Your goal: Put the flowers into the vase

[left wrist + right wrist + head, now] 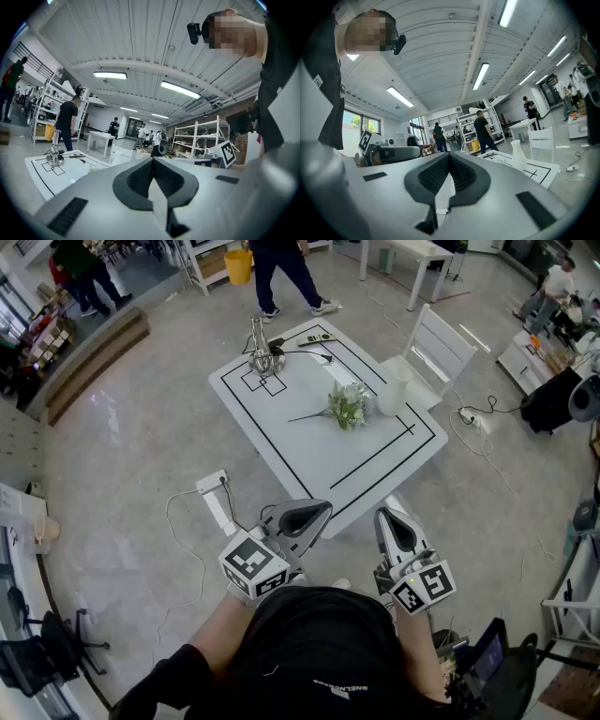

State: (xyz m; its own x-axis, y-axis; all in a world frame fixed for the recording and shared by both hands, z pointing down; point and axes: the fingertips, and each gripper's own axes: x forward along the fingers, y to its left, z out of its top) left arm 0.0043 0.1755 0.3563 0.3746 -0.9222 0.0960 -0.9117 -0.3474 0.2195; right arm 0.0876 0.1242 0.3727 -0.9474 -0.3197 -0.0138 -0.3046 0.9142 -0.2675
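You hold both grippers near your body, short of the near corner of the white square tabletop (309, 457) with black marked lines, and well apart from the task items. Your left gripper (315, 513) has its jaws together, pads meeting at the tips with nothing between them, as the left gripper view confirms (152, 162). Your right gripper (388, 519) is likewise closed and empty (449, 157). The bunch of white flowers with green leaves (349, 406) lies flat near the middle of the tabletop, its thin dark stems trailing to the left in the head view. The white ceramic vase (393, 393) stands upright just beside the blooms on their right, close to the tabletop's edge; the right gripper view shows it too (517, 153). A white slatted chair (441, 349) stands beyond that edge. A shiny metal fixture (261, 353) sits at the far corner. A white power strip (212, 484) lies on the floor left of the tabletop.
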